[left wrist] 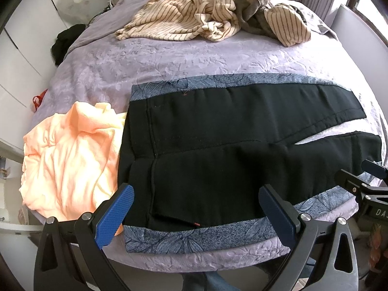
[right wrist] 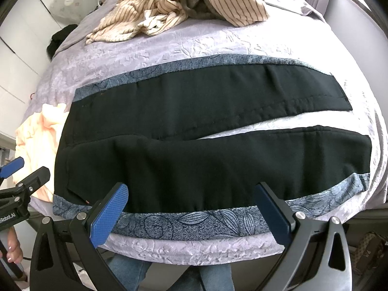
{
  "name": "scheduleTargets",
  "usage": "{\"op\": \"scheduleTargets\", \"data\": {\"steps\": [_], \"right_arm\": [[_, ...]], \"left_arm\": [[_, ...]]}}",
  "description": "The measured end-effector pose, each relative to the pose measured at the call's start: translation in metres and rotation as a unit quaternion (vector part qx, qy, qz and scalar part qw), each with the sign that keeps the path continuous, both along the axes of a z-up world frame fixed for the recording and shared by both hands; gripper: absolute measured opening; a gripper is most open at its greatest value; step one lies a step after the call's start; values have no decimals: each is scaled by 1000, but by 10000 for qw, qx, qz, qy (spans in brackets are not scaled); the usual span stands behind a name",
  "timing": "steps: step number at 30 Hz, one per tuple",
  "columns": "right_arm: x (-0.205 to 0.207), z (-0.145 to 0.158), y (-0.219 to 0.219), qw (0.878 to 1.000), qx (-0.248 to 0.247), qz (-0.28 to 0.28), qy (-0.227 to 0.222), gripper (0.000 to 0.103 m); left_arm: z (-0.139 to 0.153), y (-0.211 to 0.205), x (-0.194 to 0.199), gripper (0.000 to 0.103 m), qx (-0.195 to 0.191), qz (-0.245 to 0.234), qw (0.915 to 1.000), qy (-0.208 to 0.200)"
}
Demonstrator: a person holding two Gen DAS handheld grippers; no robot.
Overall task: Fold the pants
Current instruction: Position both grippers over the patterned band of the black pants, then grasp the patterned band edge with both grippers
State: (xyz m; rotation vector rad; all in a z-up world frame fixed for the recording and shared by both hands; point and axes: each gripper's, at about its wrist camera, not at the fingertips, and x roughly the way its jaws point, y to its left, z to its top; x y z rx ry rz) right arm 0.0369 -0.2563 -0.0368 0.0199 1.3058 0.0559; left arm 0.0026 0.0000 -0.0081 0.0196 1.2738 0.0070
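Note:
Black pants (left wrist: 218, 150) lie flat on a blue leaf-patterned mat (left wrist: 194, 240) on the bed, waistband to the left, both legs stretching right with a gap between them. In the right wrist view the pants (right wrist: 194, 165) fill the middle, over the same mat (right wrist: 194, 225). My left gripper (left wrist: 196, 215) hovers open over the near waist edge, holding nothing. My right gripper (right wrist: 191, 215) is open above the near leg's lower edge, also empty. The right gripper's body (left wrist: 363, 189) shows at the right edge of the left wrist view.
A crumpled peach garment (left wrist: 70, 160) lies left of the pants. A striped cream garment pile (left wrist: 213, 17) with grey cloth sits at the far side of the lavender bedspread (left wrist: 169, 58). White cabinets stand to the left. A person's jeans-clad legs (right wrist: 213, 276) are at the bed's near edge.

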Motion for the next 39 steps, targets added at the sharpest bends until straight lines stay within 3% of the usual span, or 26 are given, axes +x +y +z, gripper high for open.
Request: {"op": "scheduleTargets", "data": {"steps": [4,16,24,35,38,39], "right_arm": [[-1,-6,-9,9995,320,44,64,103],[-3,-9,-71,9976,197,339,576,103],[-8,-20,-85,9949,551,294,786,103],[-24,-31,-71,9934,839,164,759,103],[-26,-43,-68,9851,1506,24,827,103],[-27,-51,-70,9749,2036,-131,887,103]], "left_arm": [[-1,-8,-3,103,67,119,9999,28],[0,-60,-42,103,214,722,9966,330],[3,-54,-69,103,491,1081,9920,432],[-42,-25,-61,103,-125,991,9942,407],[-60,-5,-60,103,-555,1065,9917,468],[-66,7,-61,103,-784,1183,9888,470]]}}
